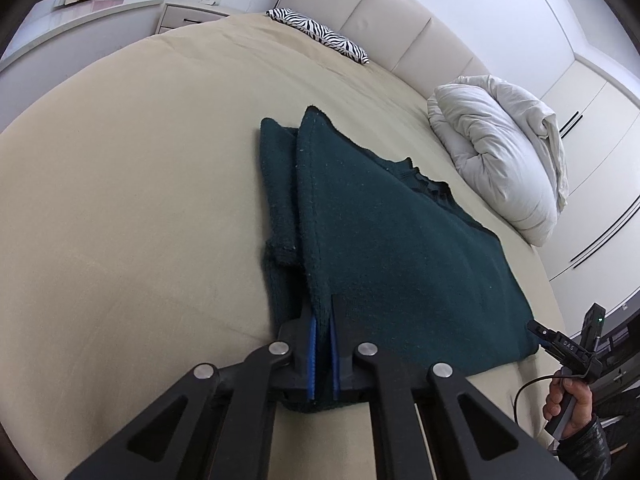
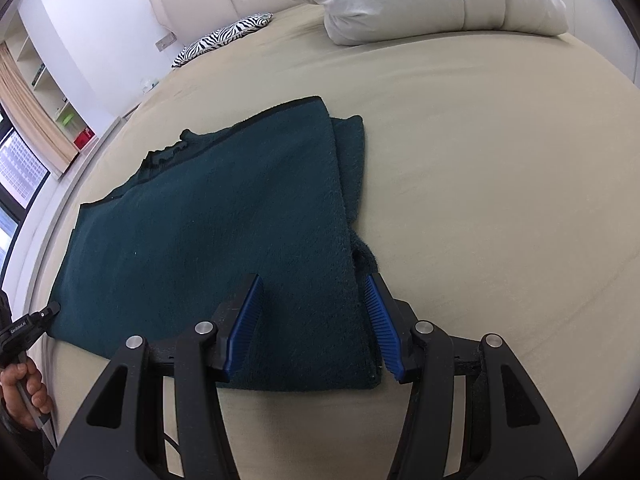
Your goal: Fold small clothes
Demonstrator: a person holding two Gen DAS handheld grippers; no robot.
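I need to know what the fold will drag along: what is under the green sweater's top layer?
Under the sweater top layer, a folded-in sleeve peeks out along one edge, lying on the beige bedsheet. How far it reaches underneath is covered.

Both of my wrist views are bright and evenly lit by soft daylight; a window [image 2: 16,168] shows at the left edge of the right view. Shadows on the bed [image 1: 120,200] are faint. No glare. Focus is sharp at centre. Fisheye distortion bends straight lines, and dark vignetting fills the corners.
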